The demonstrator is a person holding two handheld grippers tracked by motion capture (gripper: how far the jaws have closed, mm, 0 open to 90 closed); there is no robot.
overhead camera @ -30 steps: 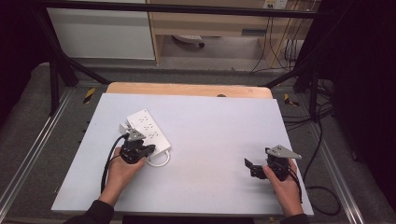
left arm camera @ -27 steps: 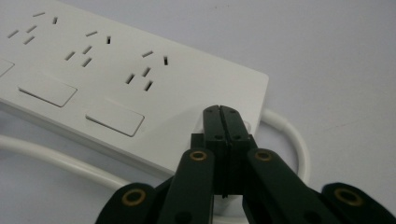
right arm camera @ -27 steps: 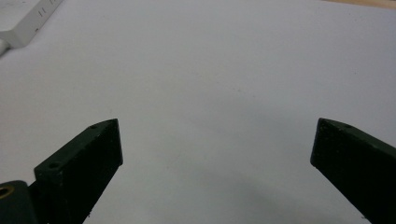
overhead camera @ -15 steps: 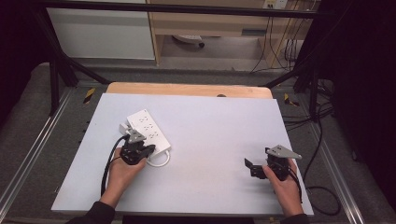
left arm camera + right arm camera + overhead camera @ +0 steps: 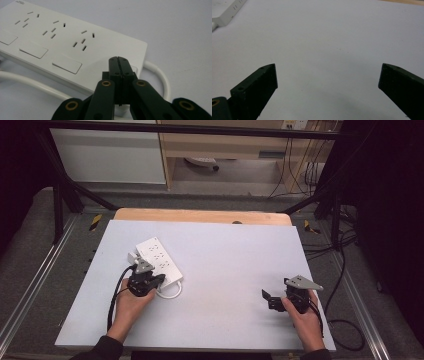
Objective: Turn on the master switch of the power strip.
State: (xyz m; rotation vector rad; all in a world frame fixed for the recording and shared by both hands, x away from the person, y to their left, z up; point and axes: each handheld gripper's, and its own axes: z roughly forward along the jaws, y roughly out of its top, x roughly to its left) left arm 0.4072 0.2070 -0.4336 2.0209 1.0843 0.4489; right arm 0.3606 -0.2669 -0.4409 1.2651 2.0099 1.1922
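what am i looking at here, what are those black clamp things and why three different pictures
A person sits at a table and holds a hand-held gripper in each hand; there is no robot arm. The high view looks down from above the person's side. There the left gripper sits at the near end of a white power strip, and the right gripper rests over bare table far to the right.

The other two pictures come from small cameras riding on the grippers, looking along their black jaws. In the left gripper view, the left gripper's jaws are pressed together with nothing between them, tips over the strip's end by its white cable. In the right gripper view, the jaws stand wide apart over the empty surface. Nothing is held.
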